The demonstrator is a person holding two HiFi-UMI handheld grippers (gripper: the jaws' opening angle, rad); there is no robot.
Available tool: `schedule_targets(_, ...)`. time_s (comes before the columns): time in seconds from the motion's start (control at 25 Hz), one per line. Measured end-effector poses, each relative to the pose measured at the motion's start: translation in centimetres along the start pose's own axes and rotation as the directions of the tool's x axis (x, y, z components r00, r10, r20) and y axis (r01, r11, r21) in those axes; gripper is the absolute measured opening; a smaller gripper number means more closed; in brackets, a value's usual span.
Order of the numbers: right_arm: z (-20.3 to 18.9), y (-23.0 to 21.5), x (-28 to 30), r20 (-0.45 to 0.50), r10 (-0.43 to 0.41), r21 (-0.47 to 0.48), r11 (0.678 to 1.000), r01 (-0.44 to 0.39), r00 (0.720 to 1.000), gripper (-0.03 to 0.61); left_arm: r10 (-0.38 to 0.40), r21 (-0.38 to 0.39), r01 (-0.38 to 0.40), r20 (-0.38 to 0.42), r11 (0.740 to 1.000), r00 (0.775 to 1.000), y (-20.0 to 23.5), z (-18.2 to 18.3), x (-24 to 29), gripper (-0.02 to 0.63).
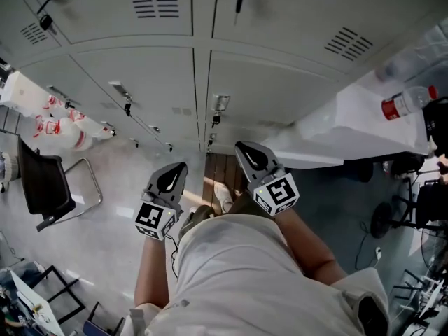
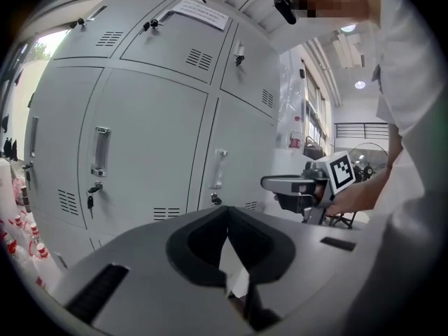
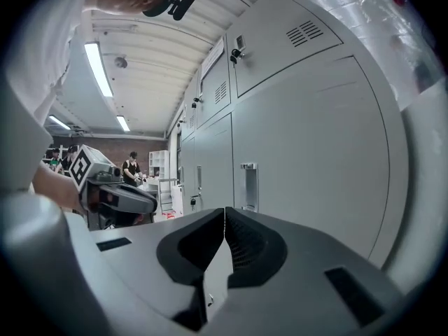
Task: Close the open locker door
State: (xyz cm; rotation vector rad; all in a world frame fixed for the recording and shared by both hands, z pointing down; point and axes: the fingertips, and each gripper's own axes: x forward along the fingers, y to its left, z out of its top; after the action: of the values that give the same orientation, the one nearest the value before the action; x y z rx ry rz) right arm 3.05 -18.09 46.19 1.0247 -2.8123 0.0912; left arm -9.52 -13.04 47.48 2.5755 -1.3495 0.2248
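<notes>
At the left a black chair stands on the floor. The left gripper hangs near the lockers, jaws pressed together on nothing. Just right of it the right gripper — jaws likewise together, empty — faces the locker door, which lies flush with its neighbours, touched by neither tool. Far right lies a red-capped bottle.

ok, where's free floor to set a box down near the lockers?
Bare pale floor between the black chair and the left gripper, in front of the lockers. Crowded: bottle packs far left; plastic-covered table, fan and cables on the right.
</notes>
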Motion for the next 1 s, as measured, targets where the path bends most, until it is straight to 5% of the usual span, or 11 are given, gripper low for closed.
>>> schedule_targets(1.0, -0.6, 1.7, -4.7, 0.005, -0.027, -0.046, 0.999, 0.027, 1.0, 0.012, -0.13, 0.089, 0.126, 0.039, 0.988, 0.991, -2.5, 2.1, 1.9, 0.005)
